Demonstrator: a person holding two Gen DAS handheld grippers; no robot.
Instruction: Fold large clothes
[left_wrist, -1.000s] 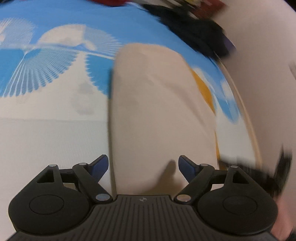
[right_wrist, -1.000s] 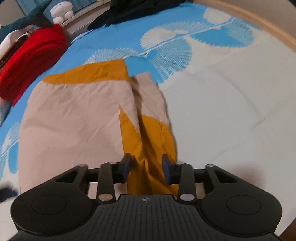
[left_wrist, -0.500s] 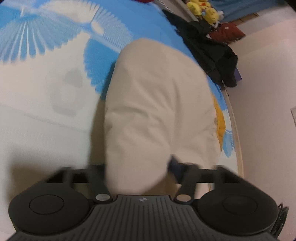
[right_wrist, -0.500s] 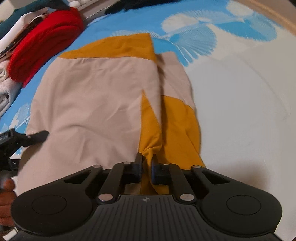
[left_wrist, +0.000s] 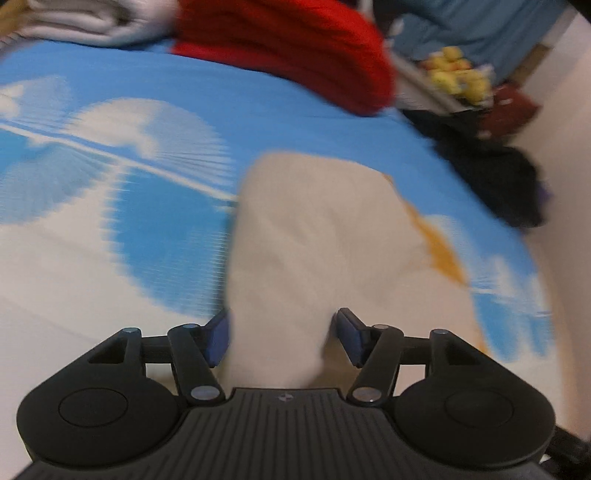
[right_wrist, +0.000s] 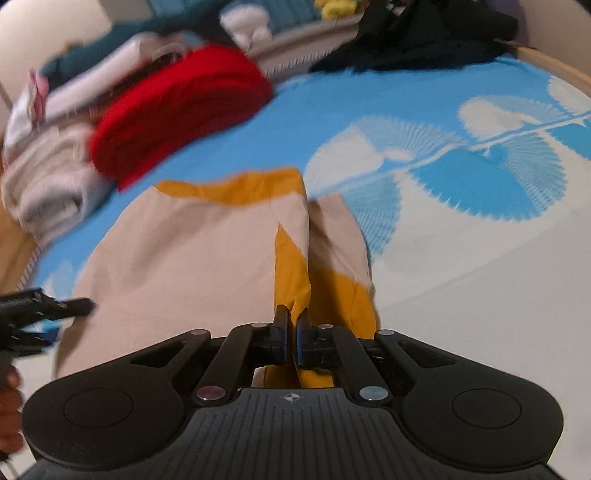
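Observation:
A beige and mustard garment (right_wrist: 199, 254) lies on the blue and white bedsheet (right_wrist: 461, 236). My right gripper (right_wrist: 291, 326) is shut on a mustard fold of the garment's near edge. In the left wrist view the beige cloth (left_wrist: 314, 229) runs between the fingers of my left gripper (left_wrist: 282, 334), whose jaws stand apart on either side of it without pinching. The left gripper also shows at the left edge of the right wrist view (right_wrist: 40, 310), at the garment's beige side edge.
A red folded garment (right_wrist: 177, 107) and grey and white folded clothes (right_wrist: 48, 184) lie at the far left of the bed. Dark clothes (right_wrist: 424, 33) lie at the far edge. Yellow plush toys (left_wrist: 454, 77) sit beyond the bed.
My right gripper closed on the mustard fold and lifted it. My left gripper moved in around the beige edge and both views tilted up toward the far side of the bed.

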